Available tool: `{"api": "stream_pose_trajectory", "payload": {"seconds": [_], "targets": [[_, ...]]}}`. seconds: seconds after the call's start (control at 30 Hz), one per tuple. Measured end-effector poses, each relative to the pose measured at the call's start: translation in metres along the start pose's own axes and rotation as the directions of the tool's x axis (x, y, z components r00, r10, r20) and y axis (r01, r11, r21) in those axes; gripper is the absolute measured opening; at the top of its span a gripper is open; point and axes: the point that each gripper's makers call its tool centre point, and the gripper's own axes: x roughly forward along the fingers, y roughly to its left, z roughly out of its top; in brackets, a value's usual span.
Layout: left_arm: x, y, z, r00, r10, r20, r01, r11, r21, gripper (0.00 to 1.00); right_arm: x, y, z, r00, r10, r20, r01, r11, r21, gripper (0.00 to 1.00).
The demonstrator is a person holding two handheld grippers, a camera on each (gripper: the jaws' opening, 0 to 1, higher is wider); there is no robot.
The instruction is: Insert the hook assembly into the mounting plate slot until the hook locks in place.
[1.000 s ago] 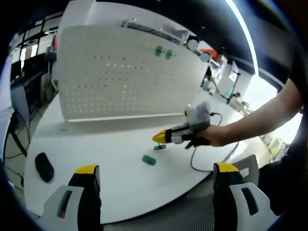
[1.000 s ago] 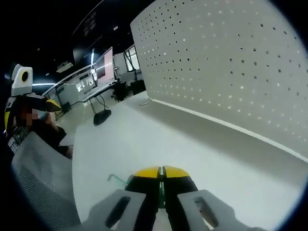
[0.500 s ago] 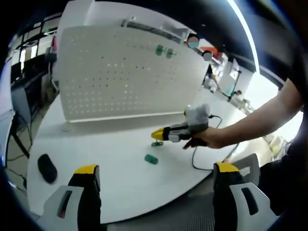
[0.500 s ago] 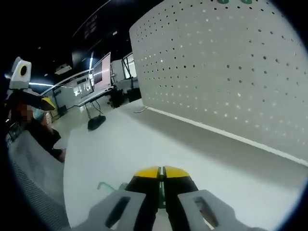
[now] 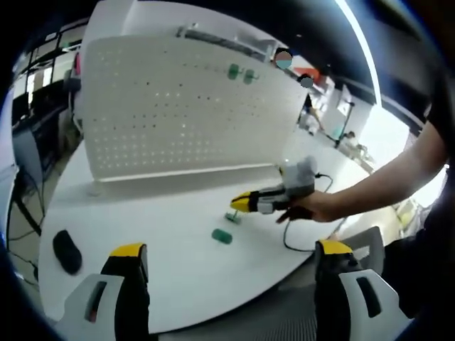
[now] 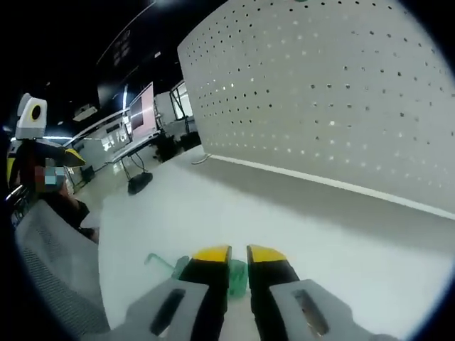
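The right gripper [image 6: 230, 257] has its yellow-tipped jaws parted by a narrow gap, low over the bench [image 6: 313, 227], with a green hook [image 6: 234, 275] lying between and just under the tips. Whether the jaws actually press on it cannot be told, since the gap looks wider than the part of the hook that shows. A thin green arm of the hook reaches out to the left of the jaws. In the left gripper view the same gripper [image 5: 238, 202], held in a person's hand [image 5: 307, 208], points its tips down at a small green piece on the white top. A second green hook [image 5: 222, 236] lies loose on the bench just beside it, nearer the camera.

The left gripper [image 5: 231, 266] hangs back at the bench edge with its jaws wide apart and nothing between them.

Beyond, the white pegboard [image 5: 185, 106] stands upright across the bench, well apart from both grippers. Two green pieces [image 5: 242, 74] are already mounted near its top edge.

By my reading the task has barely started: the hook is on the bench and has yet to be firmly lifted, carried to the board, slotted in and locked.

Count: two grippers, one pegboard, two green hooks on the bench, two green pieces on the board, one dark mouse-like thing [image 5: 66, 250] at the left.
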Motion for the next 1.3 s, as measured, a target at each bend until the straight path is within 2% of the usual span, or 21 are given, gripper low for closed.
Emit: {"api": "stream_pose_trajectory", "payload": {"seconds": [0.1,0.2,0.27,0.4,0.5,0.57,0.63,0.73,0.87,0.93,1.0,1.03,1.07,1.13,1.3], "targets": [[-0.001,0.0,0.0,1.0,0.002,0.004,-0.002,1.0,-0.001,0.99,-0.006,-0.002,0.011,1.0,-0.003,-0.001,0.003,0.999,0.037,0.08],[-0.003,0.002,0.0,1.0,0.004,0.006,-0.004,1.0,-0.004,0.99,-0.016,-0.004,0.028,1.0,0.006,0.005,-0.006,0.999,0.038,0.1],[-0.003,0.002,0.0,1.0,0.006,0.009,-0.006,1.0,-0.002,0.99,-0.021,-0.003,0.037,0.999,0.025,0.02,-0.027,0.996,0.081,0.13],[-0.004,0.001,0.0,1.0,0.004,0.015,-0.004,1.0,-0.001,0.99,-0.03,-0.005,0.037,0.998,0.018,-0.058,-0.015,0.998,0.053,0.15],[-0.006,0.002,0.001,1.0,0.0,0.022,0.0,1.0,-0.003,0.99,-0.035,0.011,0.04,0.996,0.041,-0.082,-0.038,0.999,0.029,0.15],[-0.007,0.002,0.0,1.0,-0.001,0.023,0.001,1.0,-0.002,0.99,-0.036,0.032,0.031,0.988,0.088,-0.13,-0.081,0.995,0.061,0.15],[-0.008,0.002,0.0,1.0,-0.003,0.022,0.003,1.0,0.001,0.98,-0.034,0.045,0.024,0.984,0.11,-0.141,-0.101,0.992,0.072,0.16],[-0.01,0.002,-0.001,1.0,-0.005,0.019,0.005,1.0,0.0,0.98,-0.031,0.064,0.006,0.973,0.133,-0.191,-0.114,0.988,0.108,0.17],[-0.013,0.004,-0.002,1.0,-0.005,0.021,0.005,1.0,0.0,0.98,-0.026,0.083,-0.013,0.964,0.15,-0.22,-0.117,0.98,0.158,0.17],[-0.013,0.005,-0.003,1.0,-0.004,0.018,0.004,1.0,0.0,0.98,-0.022,0.091,-0.021,0.96,0.158,-0.232,-0.101,0.965,0.242,0.17],[-0.014,0.005,-0.003,1.0,-0.004,0.017,0.004,1.0,0.0,0.98,-0.016,0.099,-0.026,0.958,0.182,-0.223,-0.096,0.932,0.35,0.16],[-0.014,0.005,-0.004,1.0,-0.004,0.017,0.004,1.0,-0.001,0.98,-0.014,0.102,-0.029,0.955,0.193,-0.225,-0.087,0.908,0.411,0.16],[-0.014,0.006,-0.004,1.0,-0.005,0.016,0.005,1.0,-0.001,0.98,-0.012,0.104,-0.03,0.955,0.197,-0.221,-0.082,0.893,0.442,0.16],[-0.014,0.005,-0.004,1.0,-0.007,0.015,0.007,1.0,0.0,0.98,-0.007,0.103,-0.034,0.958,0.19,-0.216,-0.063,0.871,0.487,0.15],[-0.012,0.006,-0.004,1.0,-0.011,0.009,0.011,1.0,0.0,0.98,0.002,0.095,-0.035,0.964,0.161,-0.211,-0.023,0.843,0.538,0.12]]}}
